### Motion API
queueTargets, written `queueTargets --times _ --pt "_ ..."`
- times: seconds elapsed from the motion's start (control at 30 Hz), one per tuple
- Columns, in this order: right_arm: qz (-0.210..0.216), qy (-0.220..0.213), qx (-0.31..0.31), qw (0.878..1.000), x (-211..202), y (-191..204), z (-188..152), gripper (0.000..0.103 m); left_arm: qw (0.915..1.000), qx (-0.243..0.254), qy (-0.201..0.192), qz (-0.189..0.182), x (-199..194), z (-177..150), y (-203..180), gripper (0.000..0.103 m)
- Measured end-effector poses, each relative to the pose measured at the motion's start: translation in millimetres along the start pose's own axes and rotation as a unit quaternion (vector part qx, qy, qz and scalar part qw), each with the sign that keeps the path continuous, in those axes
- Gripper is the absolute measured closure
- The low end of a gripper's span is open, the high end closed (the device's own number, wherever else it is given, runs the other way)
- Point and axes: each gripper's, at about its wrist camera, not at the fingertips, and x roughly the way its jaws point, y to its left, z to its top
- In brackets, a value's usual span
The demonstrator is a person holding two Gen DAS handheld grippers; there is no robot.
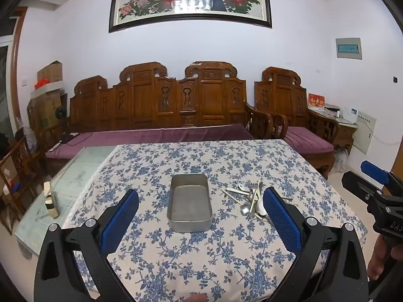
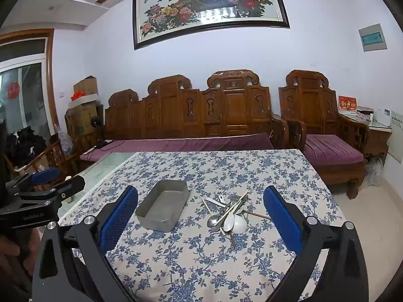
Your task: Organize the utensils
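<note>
1. A table (image 1: pixel 156 249) carries a blue-flowered cloth (image 2: pixel 191 264); the cloth leaves a strip of bare glass top (image 1: pixel 75 176) along the table's left edge.
2. A metal tin (image 1: pixel 189 202) sits near the middle of the cloth, open side up, with nothing in it.
3. Just to the right of the tin, apart from it, lies a heap of utensils (image 2: pixel 228 215), nearer the table's right edge than its left.
4. In the heap, a steel spoon (image 2: pixel 213 221) and a white spoon (image 2: pixel 229 222) point their bowls toward the near edge, beside a white bowl-shaped piece (image 2: pixel 240 225) that may be a ladle head; the view is too coarse to be sure.
5. Pale chopsticks (image 2: pixel 233 207) cross over the spoons, and a darker stick (image 2: pixel 257 215) juts toward the right edge.
6. The left gripper (image 1: pixel 200 210) hangs above the near edge, its blue pads (image 1: pixel 121 222) spread wide with nothing between them; through the gap the tin shows.
7. The right gripper (image 2: pixel 200 207) hangs likewise over the near edge, pads (image 2: pixel 283 220) wide apart and bare, framing the tin and the heap.
8. Neither gripper touches the cloth, the tin or the utensils.
9. A small gold object (image 1: pixel 50 201) stands on the bare glass by the left edge.
10. Beyond the far edge stand a carved wooden bench (image 2: pixel 196 115) and a matching chair (image 2: pixel 325 125).
</note>
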Motion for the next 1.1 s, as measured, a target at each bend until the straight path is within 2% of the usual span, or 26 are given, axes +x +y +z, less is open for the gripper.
queueTargets --times 1.1 --pt "0.0 0.004 -0.001 1.0 1.7 0.9 -0.2 0.003 1.0 -0.002 0.003 -0.003 0.3 -2.7 -0.5 0.008"
